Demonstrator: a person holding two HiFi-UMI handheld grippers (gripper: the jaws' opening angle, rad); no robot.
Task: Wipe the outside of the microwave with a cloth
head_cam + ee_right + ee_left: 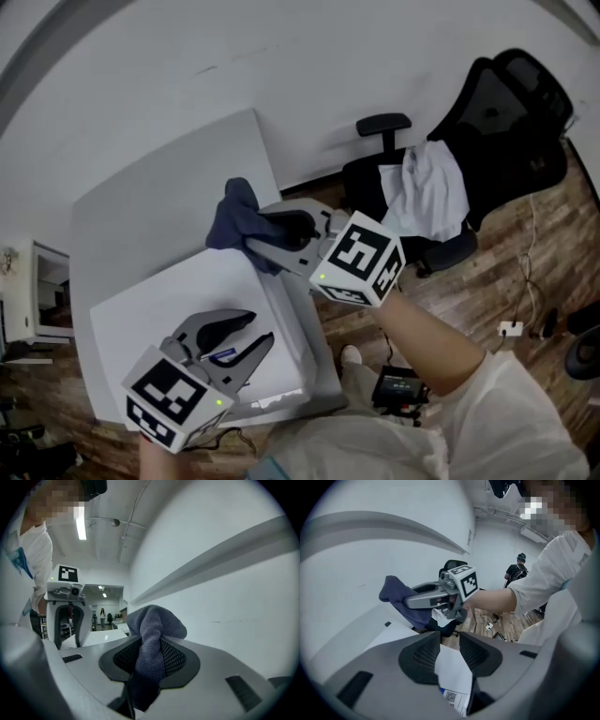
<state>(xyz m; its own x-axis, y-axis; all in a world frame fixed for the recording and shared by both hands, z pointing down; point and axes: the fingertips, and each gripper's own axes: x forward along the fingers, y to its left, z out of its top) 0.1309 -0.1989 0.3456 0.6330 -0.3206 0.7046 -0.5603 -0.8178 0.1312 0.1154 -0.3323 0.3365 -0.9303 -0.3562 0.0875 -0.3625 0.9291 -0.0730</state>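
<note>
The right claw (267,234) was pinched shut on the dark blue cloth (154,623), which bunched out past its tips at the far right corner of the white microwave (178,305). The left claw (450,651) was spread over the microwave's near top, gripping nothing. The cloth looked soft, light and limp. A hold on its gathered middle should leave a loose pad for wiping. The microwave, on the pale surface (159,206), looked rigid and smooth.
</note>
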